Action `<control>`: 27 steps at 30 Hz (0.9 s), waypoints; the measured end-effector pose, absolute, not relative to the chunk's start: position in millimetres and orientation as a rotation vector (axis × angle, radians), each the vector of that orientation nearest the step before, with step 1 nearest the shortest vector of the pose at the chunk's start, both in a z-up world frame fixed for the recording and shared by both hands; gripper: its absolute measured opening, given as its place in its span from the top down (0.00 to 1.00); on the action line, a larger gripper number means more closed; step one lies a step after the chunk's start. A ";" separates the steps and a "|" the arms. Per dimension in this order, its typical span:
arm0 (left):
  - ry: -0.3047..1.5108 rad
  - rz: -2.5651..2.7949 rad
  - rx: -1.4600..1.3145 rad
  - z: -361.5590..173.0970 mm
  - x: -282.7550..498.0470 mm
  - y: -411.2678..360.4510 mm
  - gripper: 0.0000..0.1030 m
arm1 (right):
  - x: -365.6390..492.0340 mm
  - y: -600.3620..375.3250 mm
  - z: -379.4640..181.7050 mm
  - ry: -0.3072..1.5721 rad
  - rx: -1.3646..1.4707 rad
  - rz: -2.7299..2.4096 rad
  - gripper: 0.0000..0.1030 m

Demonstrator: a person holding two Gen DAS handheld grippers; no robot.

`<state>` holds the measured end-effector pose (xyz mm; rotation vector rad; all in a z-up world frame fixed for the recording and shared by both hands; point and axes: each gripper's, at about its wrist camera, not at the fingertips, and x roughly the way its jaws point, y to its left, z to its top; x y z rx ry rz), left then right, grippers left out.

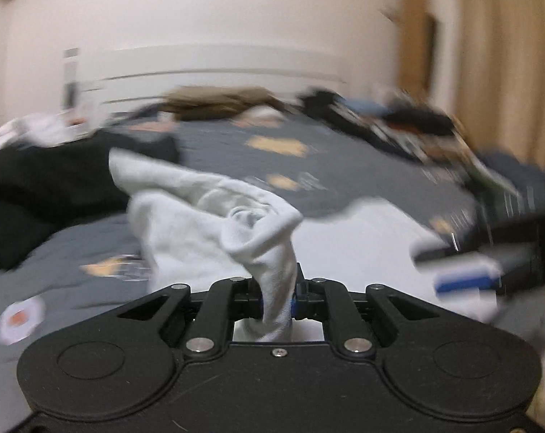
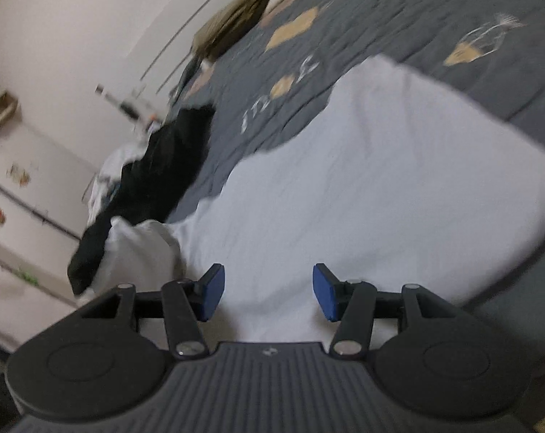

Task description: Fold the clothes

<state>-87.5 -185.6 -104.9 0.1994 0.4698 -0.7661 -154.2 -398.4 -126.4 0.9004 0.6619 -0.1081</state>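
Note:
A white garment (image 2: 362, 180) lies spread on a grey patterned bedspread (image 2: 380, 18). My left gripper (image 1: 277, 303) is shut on a bunched part of the white garment (image 1: 214, 223), which rises in a lifted fold above its fingers. My right gripper (image 2: 268, 294) hovers over the flat white cloth with its blue pads (image 2: 212, 290) wide apart and nothing between them. In the left wrist view the right gripper (image 1: 467, 274) shows blurred at the right, over the white cloth.
A black garment (image 1: 45, 187) lies at the left of the bed, also seen as the black garment (image 2: 157, 176). A pile of mixed clothes (image 1: 409, 122) sits at the far right, a brown item (image 1: 218, 103) by the wall. A curtain (image 1: 506, 54) hangs on the right.

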 end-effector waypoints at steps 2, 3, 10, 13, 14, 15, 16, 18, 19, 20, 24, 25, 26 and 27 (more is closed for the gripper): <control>0.538 -0.795 0.275 -122.6 -94.1 -211.2 0.82 | -161.9 -407.0 -127.2 0.648 0.924 -0.110 0.48; 0.569 -0.810 0.286 -130.2 -96.1 -217.0 0.74 | -165.8 -411.2 -127.6 0.641 0.935 -0.111 0.48; 0.648 -0.950 0.173 -118.8 -109.3 -200.0 0.58 | -190.0 -435.5 -130.3 0.598 1.006 -0.104 0.48; 0.616 -0.978 0.087 -98.1 -116.7 -177.2 0.42 | -190.0 -425.5 -131.0 0.602 1.000 -0.051 0.48; 0.598 -0.973 0.072 -92.1 -118.0 -172.4 0.42 | -190.0 -422.2 -131.3 0.603 0.998 -0.034 0.48; 0.581 -0.950 0.055 -87.5 -117.8 -167.0 0.42 | -189.1 -417.2 -131.6 0.609 0.993 -0.023 0.48; 0.568 -0.919 0.031 -84.3 -116.3 -158.9 0.42 | -188.0 -411.8 -131.9 0.618 0.987 -0.016 0.48; 0.564 -0.860 -0.052 -81.6 -109.2 -143.9 0.41 | -186.3 -400.8 -133.3 0.631 0.972 -0.001 0.48; 0.568 -0.836 -0.087 -82.1 -104.8 -138.2 0.41 | -186.1 -395.2 -134.6 0.636 0.961 0.006 0.48; 0.575 -0.820 -0.108 -84.0 -100.3 -134.2 0.41 | -183.8 -389.7 -137.1 0.652 0.951 0.004 0.48; 0.586 -0.783 -0.119 -86.4 -87.4 -132.1 0.33 | -173.2 -374.9 -145.8 0.678 0.942 0.022 0.48; 0.581 -0.785 -0.108 -86.1 -87.1 -132.3 0.33 | -170.7 -371.8 -146.6 0.677 0.938 0.028 0.48; 0.577 -0.791 -0.097 -84.9 -86.6 -131.7 0.33 | -167.4 -369.2 -146.7 0.668 0.929 0.033 0.48; 0.573 -0.797 -0.086 -83.7 -86.2 -131.1 0.32 | -163.8 -366.8 -146.6 0.657 0.917 0.038 0.48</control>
